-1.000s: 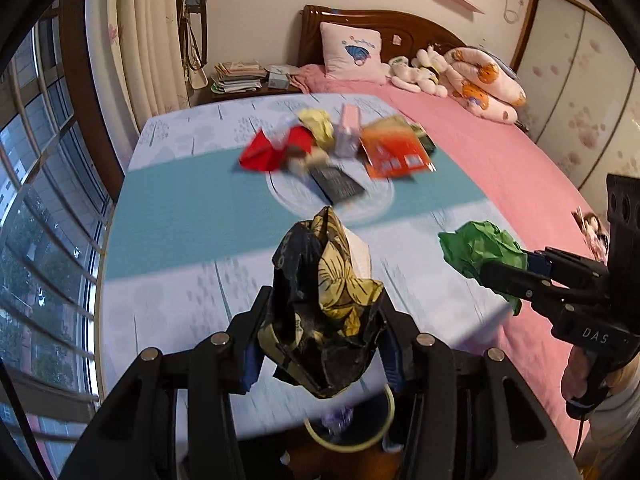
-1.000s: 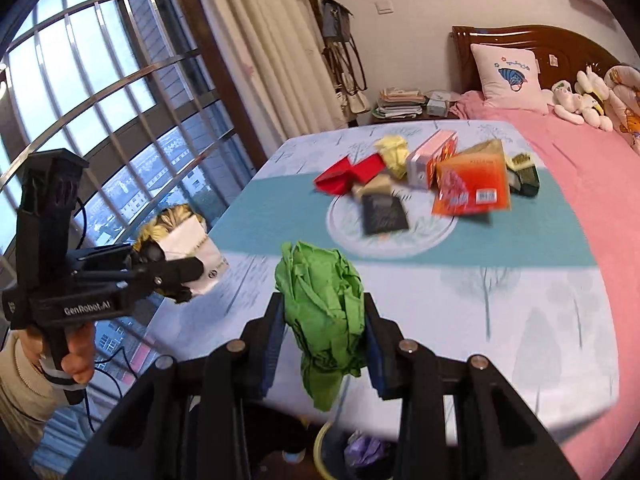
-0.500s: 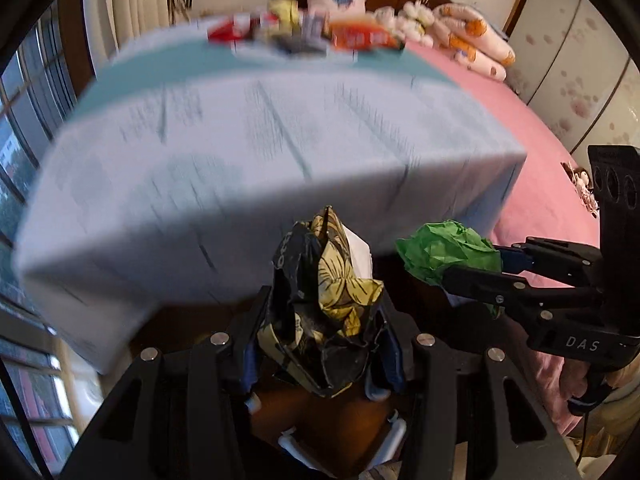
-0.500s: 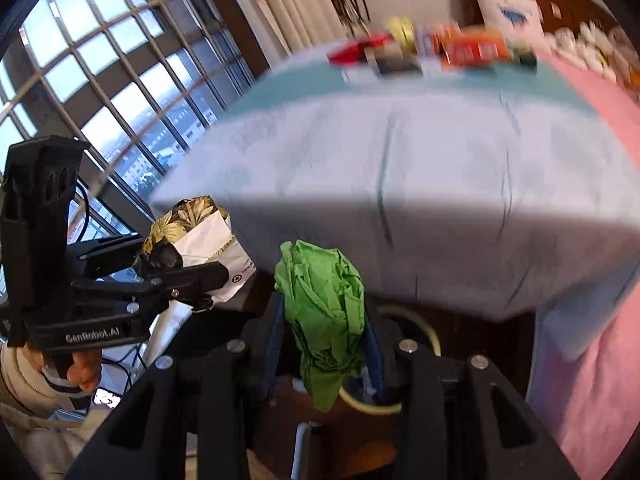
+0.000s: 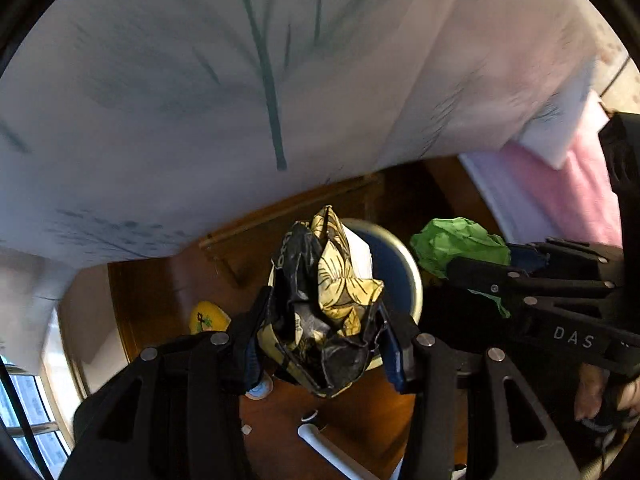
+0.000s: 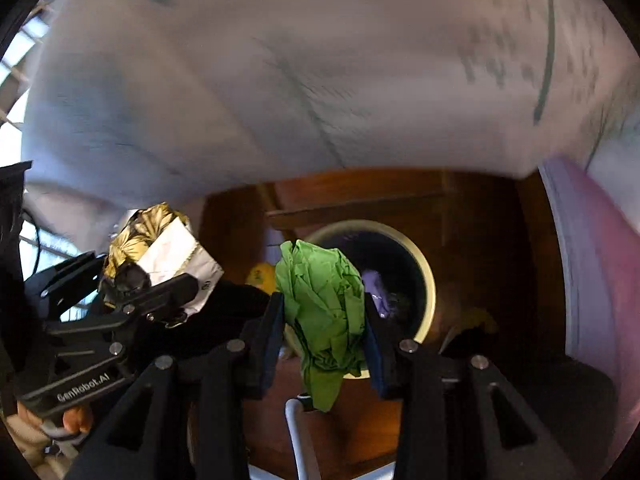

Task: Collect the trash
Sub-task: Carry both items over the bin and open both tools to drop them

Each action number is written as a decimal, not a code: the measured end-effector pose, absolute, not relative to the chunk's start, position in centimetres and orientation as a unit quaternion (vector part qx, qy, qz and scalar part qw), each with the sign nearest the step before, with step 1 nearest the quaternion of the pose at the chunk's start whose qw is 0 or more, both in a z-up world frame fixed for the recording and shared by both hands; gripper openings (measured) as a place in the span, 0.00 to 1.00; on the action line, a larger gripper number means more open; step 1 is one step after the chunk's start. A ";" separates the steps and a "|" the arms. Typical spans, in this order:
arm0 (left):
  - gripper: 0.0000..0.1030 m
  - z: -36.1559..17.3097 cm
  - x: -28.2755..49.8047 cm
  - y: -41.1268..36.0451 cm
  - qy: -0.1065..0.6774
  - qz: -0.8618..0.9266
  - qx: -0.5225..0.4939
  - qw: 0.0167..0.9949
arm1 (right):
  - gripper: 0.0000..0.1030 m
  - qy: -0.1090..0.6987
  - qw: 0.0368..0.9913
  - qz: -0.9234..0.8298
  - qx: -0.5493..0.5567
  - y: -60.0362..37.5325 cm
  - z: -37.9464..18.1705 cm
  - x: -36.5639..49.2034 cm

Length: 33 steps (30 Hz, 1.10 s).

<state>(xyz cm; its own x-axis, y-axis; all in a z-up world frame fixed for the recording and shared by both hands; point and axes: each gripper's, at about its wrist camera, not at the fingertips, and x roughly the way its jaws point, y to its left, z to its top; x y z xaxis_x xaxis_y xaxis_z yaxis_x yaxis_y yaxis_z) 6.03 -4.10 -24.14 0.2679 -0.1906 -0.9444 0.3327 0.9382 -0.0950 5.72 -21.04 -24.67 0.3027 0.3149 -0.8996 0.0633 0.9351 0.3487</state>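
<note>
green paper (image 6: 324, 304) pinched in right gripper (image 6: 324, 320), gold wrapper (image 5: 328, 300) in left gripper (image 5: 326, 332); hovering with bin (image 6: 424, 264) just beyond right fingertips, nearer.

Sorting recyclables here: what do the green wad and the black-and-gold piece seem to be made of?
Green wad: looks like matte tissue or crepe paper, soft dull creases, no shine. Black-and-gold wrapper: probably glossy coated paper or foil packaging, with sharp folds, printed leaf pattern, white inner side.
</note>
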 end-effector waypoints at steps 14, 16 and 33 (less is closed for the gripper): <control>0.48 -30.6 7.6 -4.6 0.616 -0.157 0.069 0.769 | 0.38 0.631 0.744 0.052 0.214 -21.2 -32.1 7.5; 0.49 -30.7 7.6 -4.6 0.618 -0.159 0.066 0.767 | 0.39 0.635 0.740 0.052 0.215 -21.0 -32.4 7.7; 0.90 -31.7 8.7 -3.7 0.628 -0.145 0.045 0.763 | 0.61 0.654 0.717 0.008 0.240 -22.2 -33.7 7.7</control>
<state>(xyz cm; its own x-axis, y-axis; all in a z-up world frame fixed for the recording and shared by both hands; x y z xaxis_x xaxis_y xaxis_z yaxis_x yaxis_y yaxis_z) 8.69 -3.66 -31.70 0.1692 -0.1641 -0.9718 0.2782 0.9539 -0.1127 7.69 -22.17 -33.68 0.1442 0.3254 -0.9345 0.3023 0.8848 0.3547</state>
